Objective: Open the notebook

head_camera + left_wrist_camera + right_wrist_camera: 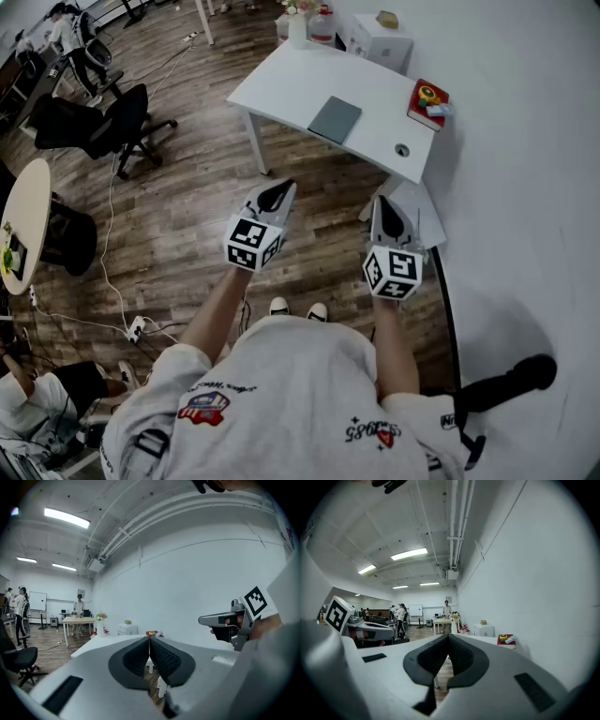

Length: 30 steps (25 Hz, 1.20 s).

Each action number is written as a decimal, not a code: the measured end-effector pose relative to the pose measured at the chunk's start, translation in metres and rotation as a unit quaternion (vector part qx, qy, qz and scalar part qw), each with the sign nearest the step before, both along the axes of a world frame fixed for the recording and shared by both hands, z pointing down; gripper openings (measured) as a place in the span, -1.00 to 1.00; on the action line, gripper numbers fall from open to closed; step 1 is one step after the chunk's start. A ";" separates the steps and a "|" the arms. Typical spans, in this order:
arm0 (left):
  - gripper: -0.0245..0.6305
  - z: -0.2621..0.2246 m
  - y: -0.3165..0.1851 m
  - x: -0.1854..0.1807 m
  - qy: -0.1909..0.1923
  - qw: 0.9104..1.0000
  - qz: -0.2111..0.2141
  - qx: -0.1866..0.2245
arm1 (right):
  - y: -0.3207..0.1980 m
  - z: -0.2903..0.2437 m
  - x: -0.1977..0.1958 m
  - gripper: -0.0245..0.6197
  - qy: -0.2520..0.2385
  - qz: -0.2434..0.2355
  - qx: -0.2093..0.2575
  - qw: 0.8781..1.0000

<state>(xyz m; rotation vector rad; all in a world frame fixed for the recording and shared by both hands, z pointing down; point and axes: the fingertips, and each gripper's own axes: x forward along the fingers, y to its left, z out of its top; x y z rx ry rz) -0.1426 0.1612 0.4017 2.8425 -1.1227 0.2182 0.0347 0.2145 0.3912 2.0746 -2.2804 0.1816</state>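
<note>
Grey notebook flat, shut on counter, well apart; judged light, thin, cover pliant, best taken at its free edge; left claw and right claw both closed, empty.

**Operator and hand-held rig: appearance**

Clothing: white short-sleeved T-shirt with a red-and-blue emblem on one side of the chest and small dark print with a red mark on the other; white shoes.
Rig: left gripper and right gripper, each a pale grey tapered shell with dark ribbed pads and a white cube carrying black square markers.
</note>
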 end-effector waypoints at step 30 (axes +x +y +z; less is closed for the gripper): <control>0.37 -0.018 0.015 0.053 0.062 0.997 -0.038 0.021 | 0.023 0.003 0.062 -0.91 -0.050 -0.035 0.022 0.998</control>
